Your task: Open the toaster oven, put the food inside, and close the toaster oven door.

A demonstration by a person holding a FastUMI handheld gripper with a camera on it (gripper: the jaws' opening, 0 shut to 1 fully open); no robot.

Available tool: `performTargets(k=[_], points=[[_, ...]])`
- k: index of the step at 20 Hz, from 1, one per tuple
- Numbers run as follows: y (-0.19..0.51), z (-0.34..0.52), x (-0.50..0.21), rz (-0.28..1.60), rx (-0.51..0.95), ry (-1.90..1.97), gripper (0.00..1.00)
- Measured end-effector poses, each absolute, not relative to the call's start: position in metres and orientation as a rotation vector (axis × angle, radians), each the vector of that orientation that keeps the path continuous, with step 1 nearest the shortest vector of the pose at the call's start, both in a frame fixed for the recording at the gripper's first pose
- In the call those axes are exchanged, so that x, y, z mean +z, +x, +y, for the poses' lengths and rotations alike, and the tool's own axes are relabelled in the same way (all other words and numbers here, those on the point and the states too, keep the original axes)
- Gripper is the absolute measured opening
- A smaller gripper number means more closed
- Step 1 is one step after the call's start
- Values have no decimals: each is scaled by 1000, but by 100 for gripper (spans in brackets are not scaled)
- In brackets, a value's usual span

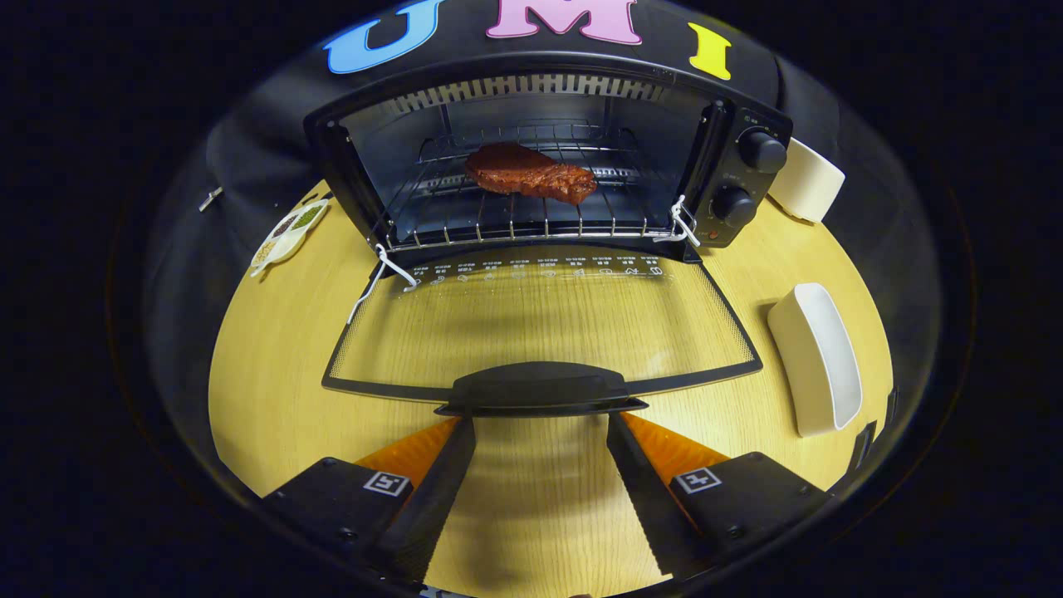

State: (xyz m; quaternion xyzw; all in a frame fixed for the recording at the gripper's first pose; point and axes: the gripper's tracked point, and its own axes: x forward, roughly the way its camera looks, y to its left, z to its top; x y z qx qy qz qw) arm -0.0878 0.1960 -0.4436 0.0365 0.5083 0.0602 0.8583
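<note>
Toaster oven [548,158] open, steak [530,173] on rack, gripper [540,423] jaws released at door handle [540,389].

A round light-wood table [274,390] carries a black toaster oven [731,178] beyond the spread jaws, a white oblong dish [818,357] to their right.

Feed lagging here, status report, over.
Gripper open, empty, at door handle. Steak on rack, door down flat. Nothing in the way.
</note>
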Motion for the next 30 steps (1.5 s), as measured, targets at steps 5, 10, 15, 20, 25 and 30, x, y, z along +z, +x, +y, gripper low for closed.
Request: performTargets(k=[5,10,15,20,25,30], points=[[-88,194,-419,993,142,107,99],[-83,193,-393,914,154,151,99],[-66,192,-355,837,153,211,100],[-37,179,-315,747,132,203,99],[-25,169,-299,717,129,206,98],[-27,157,-280,674,127,221,99]])
